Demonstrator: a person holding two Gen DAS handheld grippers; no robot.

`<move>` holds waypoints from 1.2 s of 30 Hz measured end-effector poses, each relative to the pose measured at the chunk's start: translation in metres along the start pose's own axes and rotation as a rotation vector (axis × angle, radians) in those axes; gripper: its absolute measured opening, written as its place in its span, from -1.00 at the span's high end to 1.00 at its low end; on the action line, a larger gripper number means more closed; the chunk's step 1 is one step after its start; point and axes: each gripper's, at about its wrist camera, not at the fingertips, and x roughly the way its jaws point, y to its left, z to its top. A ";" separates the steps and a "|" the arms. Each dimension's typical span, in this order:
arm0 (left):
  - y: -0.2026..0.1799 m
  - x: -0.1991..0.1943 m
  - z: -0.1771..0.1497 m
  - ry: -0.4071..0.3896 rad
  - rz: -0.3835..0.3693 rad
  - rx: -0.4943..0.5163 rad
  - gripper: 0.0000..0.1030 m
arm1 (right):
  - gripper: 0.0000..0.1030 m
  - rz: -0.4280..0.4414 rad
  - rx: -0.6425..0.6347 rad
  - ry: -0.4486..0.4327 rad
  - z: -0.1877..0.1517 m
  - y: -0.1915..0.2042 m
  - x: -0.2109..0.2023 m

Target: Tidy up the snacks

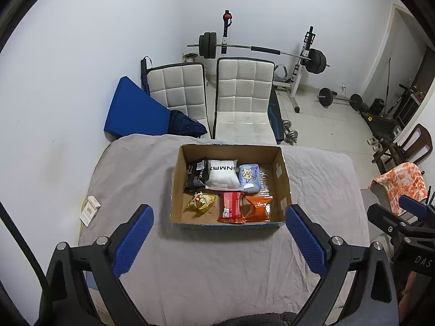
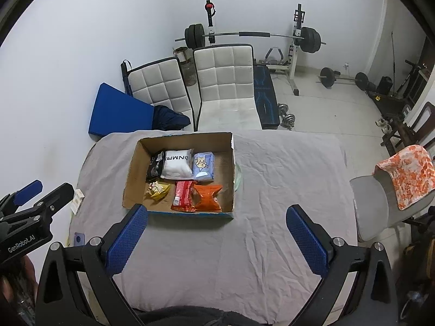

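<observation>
An open cardboard box [image 1: 282, 179] [image 2: 133, 168] stands on the grey-sheeted table [image 1: 217, 271] [image 2: 285, 168]. Inside lie several snack packs: a black one [image 1: 196, 174], a white one [image 1: 221, 174] [image 2: 176, 164], a pale blue one [image 1: 248, 176] [image 2: 203, 166], a yellow one [image 1: 201, 202] [image 2: 158, 189], a red one [image 1: 231, 207] [image 2: 183, 195] and an orange one [image 1: 258, 209] [image 2: 208, 198]. My left gripper [image 1: 218, 224] is open, held back from the box's near wall. My right gripper [image 2: 217, 224] is open too, with nothing between its fingers, near the box's front right corner.
A small white carton [image 1: 90, 209] lies at the table's left edge. Two white padded chairs [image 1: 244, 95] stand behind the table, with a blue mat [image 1: 130, 108] and barbell rack [image 1: 261, 50] beyond. A grey chair with an orange cloth [image 2: 407, 174] is at the right.
</observation>
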 end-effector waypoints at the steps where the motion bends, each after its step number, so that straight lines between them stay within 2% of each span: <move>1: 0.000 -0.001 -0.001 0.000 -0.001 0.000 -0.94 | -1.00 -0.002 0.000 -0.001 0.000 0.000 -0.001; 19: -0.003 -0.012 -0.010 -0.018 0.017 0.008 -0.94 | -1.00 -0.041 -0.009 -0.002 -0.007 0.000 -0.007; 36: 0.003 -0.006 -0.015 -0.008 0.013 -0.001 -0.94 | -1.00 -0.059 -0.016 0.013 -0.009 0.005 0.001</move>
